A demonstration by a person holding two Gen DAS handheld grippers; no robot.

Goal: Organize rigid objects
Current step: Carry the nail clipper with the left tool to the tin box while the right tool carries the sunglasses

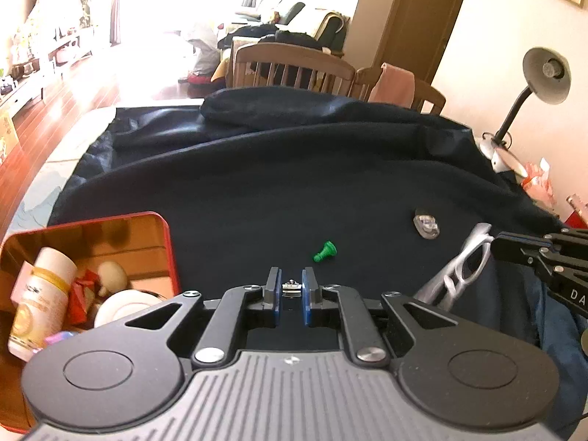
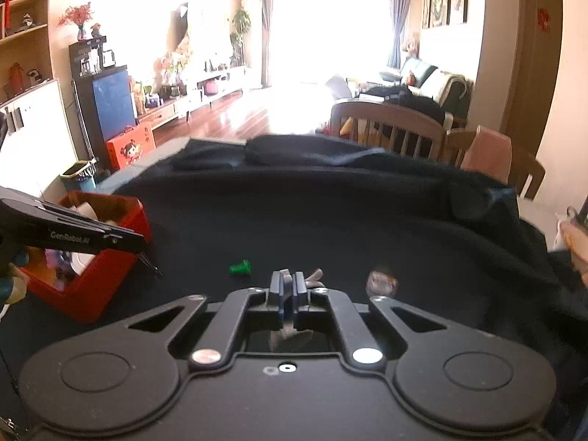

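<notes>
Left gripper point(image 1: 291, 288) is clamped on a small metal clip point(image 1: 290, 288), up above the dark cloth point(image 1: 294, 191) just right of the red tin point(image 1: 161, 228). Right gripper point(image 2: 288, 286) pinches a silver openwork piece point(image 1: 455, 275); the green peg point(image 1: 325, 250) lies on the cloth, farther right of the tin.

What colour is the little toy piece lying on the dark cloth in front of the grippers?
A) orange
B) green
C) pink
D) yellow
B: the small piece lying on its side on the dark cloth is bright green in both wrist views, a little way from the red box.
</notes>
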